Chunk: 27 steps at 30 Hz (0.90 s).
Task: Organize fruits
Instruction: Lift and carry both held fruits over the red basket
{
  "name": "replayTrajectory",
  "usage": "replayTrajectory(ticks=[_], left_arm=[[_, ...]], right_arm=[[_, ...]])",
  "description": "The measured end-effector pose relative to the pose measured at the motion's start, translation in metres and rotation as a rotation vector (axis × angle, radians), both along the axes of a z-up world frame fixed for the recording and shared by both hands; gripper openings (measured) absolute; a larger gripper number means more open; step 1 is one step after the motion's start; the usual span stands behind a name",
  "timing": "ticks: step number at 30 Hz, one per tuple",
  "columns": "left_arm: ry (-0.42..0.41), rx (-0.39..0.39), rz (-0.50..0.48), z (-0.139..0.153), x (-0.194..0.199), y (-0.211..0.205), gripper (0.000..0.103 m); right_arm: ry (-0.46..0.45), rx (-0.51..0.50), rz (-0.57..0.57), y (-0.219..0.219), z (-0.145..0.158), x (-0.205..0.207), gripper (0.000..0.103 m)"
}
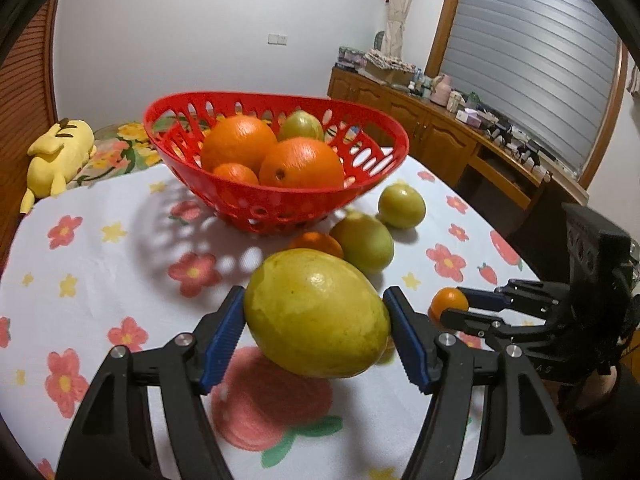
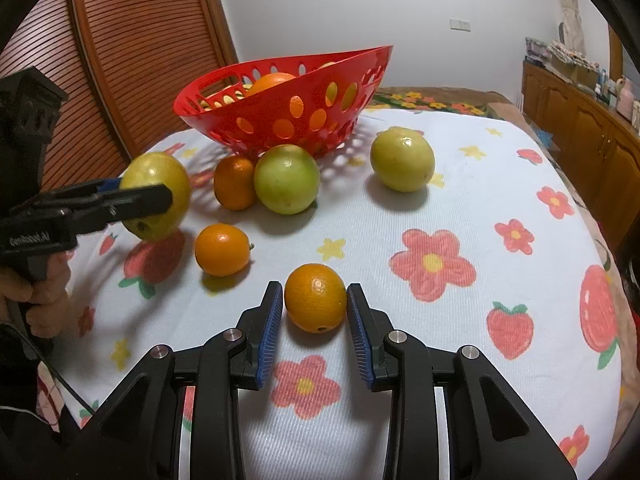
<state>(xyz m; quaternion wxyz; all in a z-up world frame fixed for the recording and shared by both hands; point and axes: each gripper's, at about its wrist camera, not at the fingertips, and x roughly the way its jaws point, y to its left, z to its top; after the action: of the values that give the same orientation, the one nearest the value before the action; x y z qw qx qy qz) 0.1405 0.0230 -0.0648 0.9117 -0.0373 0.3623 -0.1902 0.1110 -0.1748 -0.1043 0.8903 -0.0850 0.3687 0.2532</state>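
My left gripper (image 1: 316, 320) is shut on a large yellow-green fruit (image 1: 316, 312) and holds it just above the tablecloth; it also shows in the right wrist view (image 2: 158, 196). My right gripper (image 2: 314, 308) is open, its pads on both sides of a small orange (image 2: 316, 298) that rests on the table, with small gaps. The red basket (image 1: 280, 204) behind holds two big oranges (image 1: 302, 164), a small one and a green fruit. Two green fruits (image 2: 402, 160) and two more small oranges (image 2: 222, 250) lie loose in front of the basket.
A floral cloth (image 2: 460, 220) covers the round table. A yellow plush toy (image 1: 60, 156) lies behind the table at left. A wooden sideboard (image 1: 440, 132) with clutter stands at right. A slatted wooden door (image 2: 120, 60) is at left.
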Motion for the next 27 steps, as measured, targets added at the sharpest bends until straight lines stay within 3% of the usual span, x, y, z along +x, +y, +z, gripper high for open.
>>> replayTrajectory(ticks=[16, 27], left_arm=[[-0.090, -0.011, 0.040, 0.040, -0.005, 0.014, 0.068], [-0.170, 0.010, 0.037, 0.072, -0.015, 0.014, 0.068]], right_arm=[[-0.016, -0.017, -0.007, 0.003, 0.001, 0.000, 0.031], [-0.115, 0.012, 0.061, 0.015, 0.047, -0.010, 0.031]])
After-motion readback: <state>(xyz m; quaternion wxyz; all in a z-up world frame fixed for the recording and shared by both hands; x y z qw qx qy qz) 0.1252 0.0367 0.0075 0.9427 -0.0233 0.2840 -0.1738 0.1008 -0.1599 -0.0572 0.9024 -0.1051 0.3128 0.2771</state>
